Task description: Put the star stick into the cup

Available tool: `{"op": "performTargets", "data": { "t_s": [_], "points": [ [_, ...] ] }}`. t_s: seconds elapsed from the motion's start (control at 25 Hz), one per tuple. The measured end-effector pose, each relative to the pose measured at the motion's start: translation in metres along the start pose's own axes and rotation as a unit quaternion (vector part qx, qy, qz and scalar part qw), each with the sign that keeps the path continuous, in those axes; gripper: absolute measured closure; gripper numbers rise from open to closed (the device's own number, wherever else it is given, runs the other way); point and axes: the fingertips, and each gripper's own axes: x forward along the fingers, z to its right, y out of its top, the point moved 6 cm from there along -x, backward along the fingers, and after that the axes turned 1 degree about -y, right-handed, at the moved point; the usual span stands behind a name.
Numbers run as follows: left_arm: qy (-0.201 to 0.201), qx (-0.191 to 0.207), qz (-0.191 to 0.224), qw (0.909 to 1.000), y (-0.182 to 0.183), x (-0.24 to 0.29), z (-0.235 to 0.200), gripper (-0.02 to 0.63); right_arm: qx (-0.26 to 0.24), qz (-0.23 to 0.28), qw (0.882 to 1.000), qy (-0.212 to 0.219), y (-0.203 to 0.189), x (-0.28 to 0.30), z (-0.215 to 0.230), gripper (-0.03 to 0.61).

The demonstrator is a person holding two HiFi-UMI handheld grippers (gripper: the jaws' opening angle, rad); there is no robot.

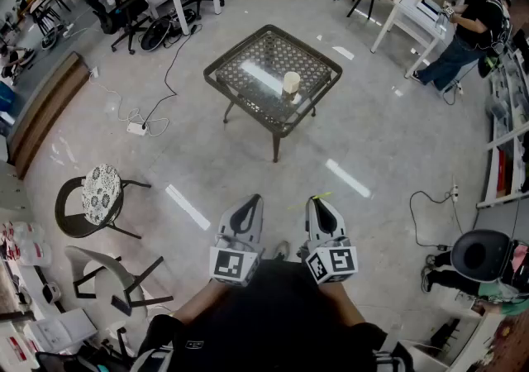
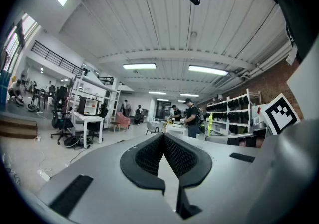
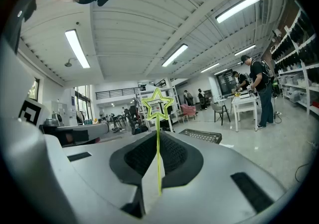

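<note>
Star stick (image 3: 158, 141) is clamped in right hand-held gripper (image 3: 157, 132); left hand-held gripper (image 2: 164, 136) is clenched empty. Cup (image 1: 291, 82) is seated on desk (image 1: 248, 69), well apart.

Star stick (image 3: 158, 148) yellow-green; cup (image 1: 291, 82) cream; table (image 1: 236, 50) dark, lattice-patterned; chair cushion (image 1: 103, 188) black-white floral.

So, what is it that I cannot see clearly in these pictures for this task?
Inside of the cup: head view, too far and too small to see.
Lower end of the star stick: right gripper view, hidden between the shut jaws.
The star itself: the head view shows only a faint yellow line above the right gripper; the star is too small to make out there.
</note>
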Motion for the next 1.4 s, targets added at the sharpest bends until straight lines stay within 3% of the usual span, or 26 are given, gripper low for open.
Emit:
{"op": "performTargets", "data": {
  "t_s": [0.76, 1.24, 1.4],
  "points": [
    [-0.004, 0.004, 0.005, 1.0000, 0.002, 0.024, 0.029, 0.597, 0.005, 0.000, 1.000, 0.002, 0.008, -0.012, 0.029, 0.557],
    [0.024, 0.020, -0.007, 0.9995, -0.009, 0.054, 0.073, 0.597, 0.017, 0.006, 0.999, 0.035, 0.009, -0.016, 0.085, 0.557],
    [0.034, 0.005, -0.009, 0.9994, -0.010, 0.068, 0.078, 0.597, 0.027, -0.005, 0.999, 0.036, 0.003, -0.008, 0.101, 0.557]
  ]
}}
